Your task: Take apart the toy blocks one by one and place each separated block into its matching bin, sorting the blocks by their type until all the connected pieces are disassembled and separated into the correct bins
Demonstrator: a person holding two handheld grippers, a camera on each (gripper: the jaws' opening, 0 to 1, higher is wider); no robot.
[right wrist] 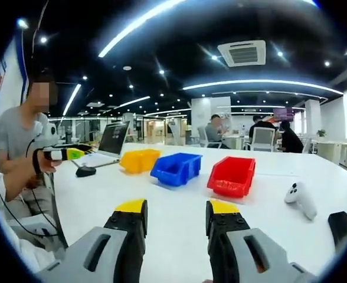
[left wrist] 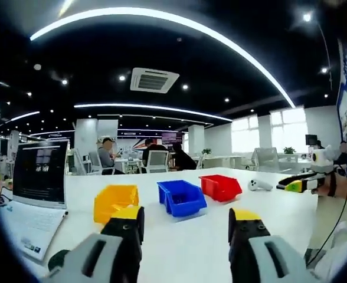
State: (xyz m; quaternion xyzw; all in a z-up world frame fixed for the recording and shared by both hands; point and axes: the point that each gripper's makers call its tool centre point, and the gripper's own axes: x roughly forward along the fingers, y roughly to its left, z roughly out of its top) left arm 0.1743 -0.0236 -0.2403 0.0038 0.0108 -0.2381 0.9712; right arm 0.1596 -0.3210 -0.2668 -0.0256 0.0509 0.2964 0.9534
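Blocks are not on the white worktop [right wrist: 179,218]; yellow bin [left wrist: 115,202], blue bin [left wrist: 181,197] and red bin [left wrist: 221,187] wait in a row.
Left tongs [left wrist: 185,227] and right tongs [right wrist: 176,221] gape wide, holding nothing; likely light, rigid plastic, best pinched across flat sides near a joint.

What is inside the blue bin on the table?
The blue bin shows bare blue inner walls with no block visible in the right gripper view; its front lip hides part of the floor, so that part stays unknown.

Yellow bin [right wrist: 139,160], blue bin [right wrist: 175,168], red bin [right wrist: 232,176] on table [right wrist: 179,212].
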